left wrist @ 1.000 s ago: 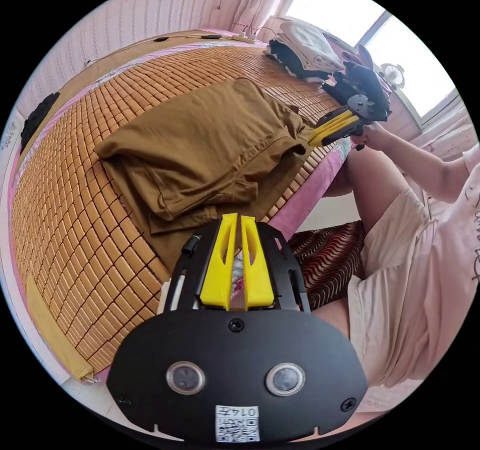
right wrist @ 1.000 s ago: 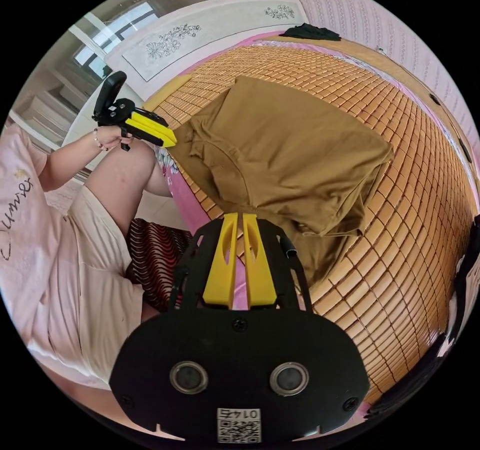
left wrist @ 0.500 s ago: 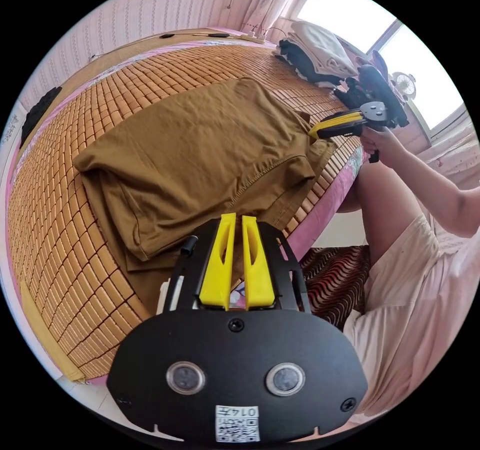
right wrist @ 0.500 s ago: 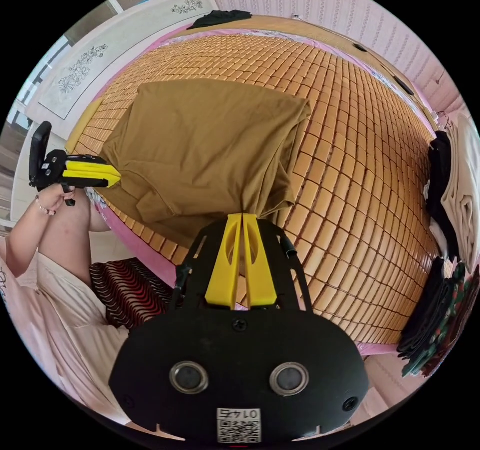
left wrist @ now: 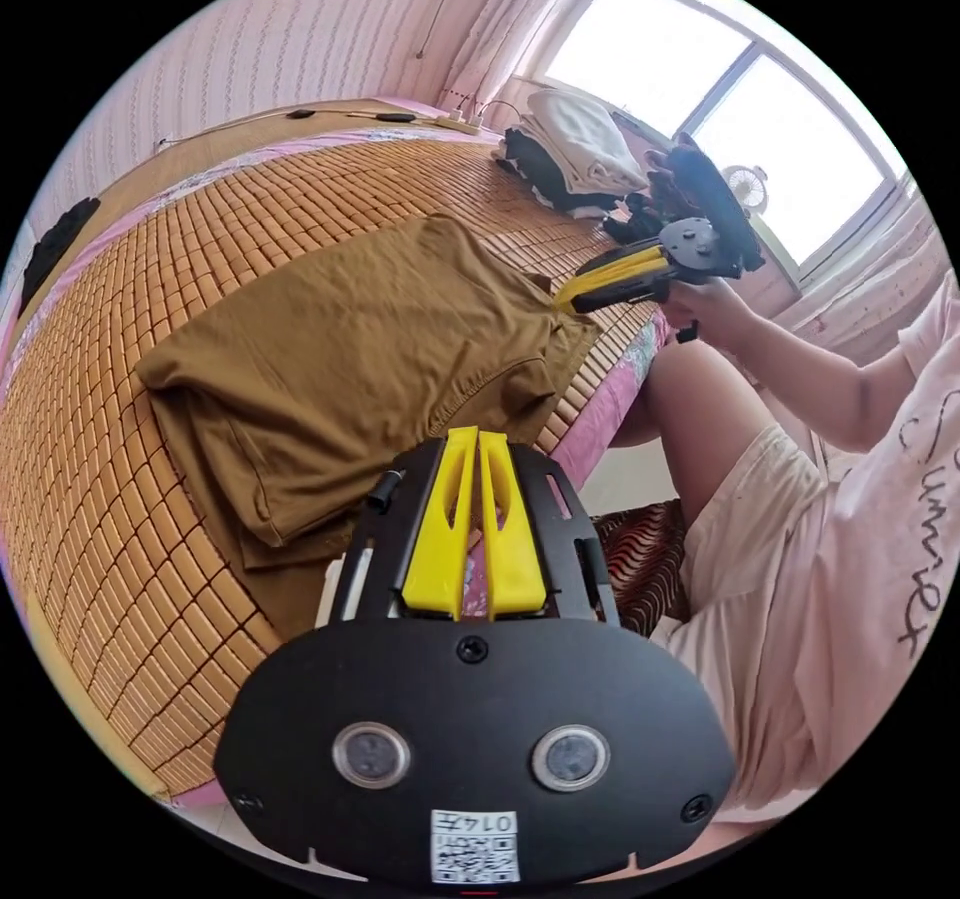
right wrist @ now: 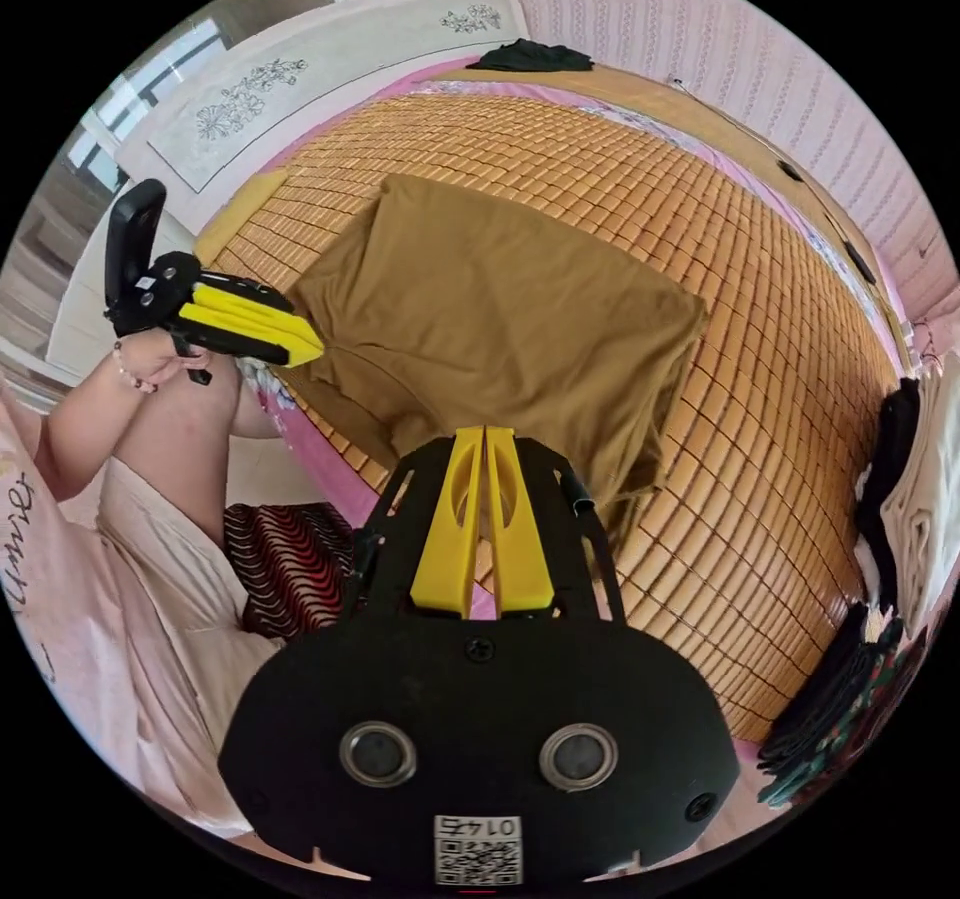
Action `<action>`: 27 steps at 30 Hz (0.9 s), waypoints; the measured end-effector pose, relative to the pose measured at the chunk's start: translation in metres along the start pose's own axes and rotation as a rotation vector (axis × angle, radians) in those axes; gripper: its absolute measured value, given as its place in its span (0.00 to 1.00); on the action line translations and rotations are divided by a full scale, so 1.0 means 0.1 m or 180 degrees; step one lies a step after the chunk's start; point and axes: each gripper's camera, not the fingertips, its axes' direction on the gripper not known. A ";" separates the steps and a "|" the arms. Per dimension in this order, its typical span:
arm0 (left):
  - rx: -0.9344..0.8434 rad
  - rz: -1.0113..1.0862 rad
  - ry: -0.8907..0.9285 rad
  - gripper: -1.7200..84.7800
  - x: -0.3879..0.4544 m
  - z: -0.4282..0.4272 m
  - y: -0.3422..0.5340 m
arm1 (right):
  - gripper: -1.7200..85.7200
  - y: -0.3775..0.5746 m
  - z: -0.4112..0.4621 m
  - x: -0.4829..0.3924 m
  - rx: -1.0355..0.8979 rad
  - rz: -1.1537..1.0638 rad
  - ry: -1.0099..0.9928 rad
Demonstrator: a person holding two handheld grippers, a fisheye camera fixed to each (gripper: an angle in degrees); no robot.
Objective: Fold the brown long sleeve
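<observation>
Left gripper view shows my left claw (left wrist: pixel 476 436) with its two yellow jaws pressed together, holding nothing — the tips sit just over the near edge of the brown long sleeve (left wrist: pixel 330 359). It lies folded on the bamboo mat (left wrist: pixel 150 579) on the bed, close to the bed's side. My right claw (left wrist: pixel 572 296) is shut too, its tip at a corner of the cloth — I cannot tell if it pinches it. More folded clothes (left wrist: pixel 575 144) sit by the window (left wrist: pixel 700 99).
</observation>
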 end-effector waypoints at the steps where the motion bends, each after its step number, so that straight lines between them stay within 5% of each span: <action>1: -0.0031 -0.0018 -0.0113 0.01 0.01 0.08 -0.06 | 0.02 -0.15 0.10 -0.14 -0.0091 -0.0119 -0.0099; 6: -0.0544 0.0001 -0.0301 0.01 0.09 0.54 -0.07 | 0.02 -0.39 0.36 -0.40 -0.0563 -0.0325 -0.0009; 15: -0.0292 0.0167 -0.0101 0.01 0.36 0.41 0.12 | 0.02 -0.99 -0.07 -0.53 -0.0602 -0.0545 -0.0270; 21: 0.0081 0.0310 -0.0476 0.01 0.54 0.59 -0.04 | 0.02 -2.08 -0.20 -0.56 -0.0548 -0.0707 0.0200; 27: -0.0039 0.0582 -0.0701 0.01 0.71 0.88 0.10 | 0.02 -3.09 0.48 -0.66 -0.1301 -0.0940 0.0503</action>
